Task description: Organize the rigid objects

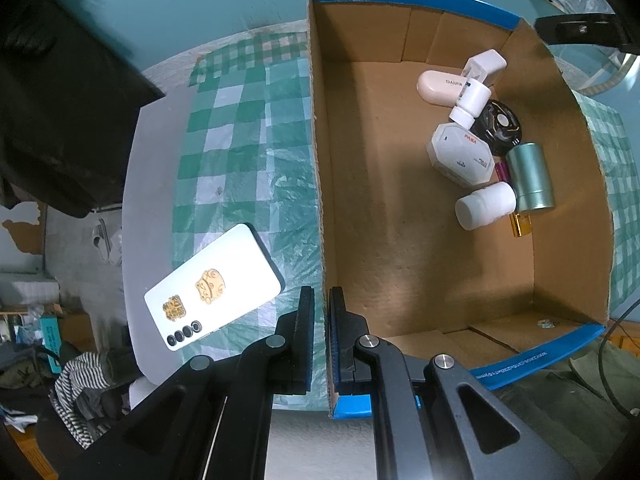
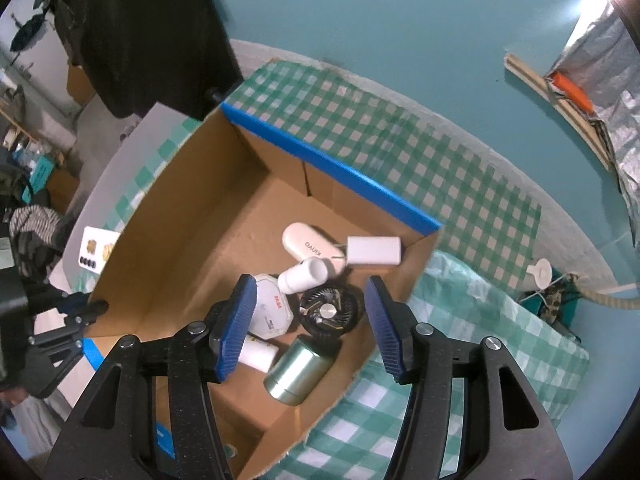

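Note:
An open cardboard box (image 1: pixel 320 160) with blue-taped rims stands on the checked cloth. Inside lie several items: a white oval case (image 1: pixel 436 86), a white octagonal box (image 1: pixel 460 156), a black fan (image 1: pixel 500 124), a teal metal cylinder (image 1: pixel 530 178) and a white bottle (image 1: pixel 484 206). My left gripper (image 1: pixel 321 304) is shut on the box's left wall near the front corner. My right gripper (image 2: pixel 308 312) is open and empty above the items: the fan (image 2: pixel 328 314), the cylinder (image 2: pixel 296 370), the octagonal box (image 2: pixel 272 312). A white phone (image 1: pixel 212 284) with gold stickers lies left of the box.
The green-checked cloth (image 1: pixel 248 152) covers a grey table whose left edge (image 1: pixel 130 208) is near the phone. A teal wall rises behind. Dark clothing (image 1: pixel 60 100) hangs at left. Cables and a white plug (image 2: pixel 540 272) lie right of the box.

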`<state>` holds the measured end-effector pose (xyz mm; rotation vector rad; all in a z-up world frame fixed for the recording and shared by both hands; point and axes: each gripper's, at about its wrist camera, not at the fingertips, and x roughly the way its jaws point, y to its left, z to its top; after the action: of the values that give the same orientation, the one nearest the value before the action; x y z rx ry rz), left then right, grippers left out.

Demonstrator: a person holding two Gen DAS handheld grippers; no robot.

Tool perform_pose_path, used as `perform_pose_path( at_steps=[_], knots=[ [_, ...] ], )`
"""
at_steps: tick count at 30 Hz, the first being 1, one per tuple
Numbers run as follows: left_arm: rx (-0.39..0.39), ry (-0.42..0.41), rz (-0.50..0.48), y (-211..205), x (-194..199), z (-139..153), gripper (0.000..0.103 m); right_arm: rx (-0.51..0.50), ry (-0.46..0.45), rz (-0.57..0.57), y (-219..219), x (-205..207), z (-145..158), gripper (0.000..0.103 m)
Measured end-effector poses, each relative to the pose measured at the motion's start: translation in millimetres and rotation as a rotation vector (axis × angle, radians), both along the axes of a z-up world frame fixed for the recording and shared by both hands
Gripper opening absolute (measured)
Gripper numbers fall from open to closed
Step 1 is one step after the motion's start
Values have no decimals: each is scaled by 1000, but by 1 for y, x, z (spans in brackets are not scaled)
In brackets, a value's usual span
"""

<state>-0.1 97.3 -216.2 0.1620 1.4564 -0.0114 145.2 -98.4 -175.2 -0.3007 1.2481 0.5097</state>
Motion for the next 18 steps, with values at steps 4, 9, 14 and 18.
perform_pose_path(
  at_steps=[4,9,14,18],
  knots=[
    [16,-23,1,0,5,9,19,13,-26,-38,-11,-2,18,60],
    [26,-80,-8,-2,11,29,28,27,-72,-93,-28,-7,42,63],
    [33,-158,-25,-9,18,59,48,26,-131,-144,-45,-15,68,65],
    [-17,-241,-8,-16,27,92,71,33,-171,-203,-60,-21,87,68]
  ],
)
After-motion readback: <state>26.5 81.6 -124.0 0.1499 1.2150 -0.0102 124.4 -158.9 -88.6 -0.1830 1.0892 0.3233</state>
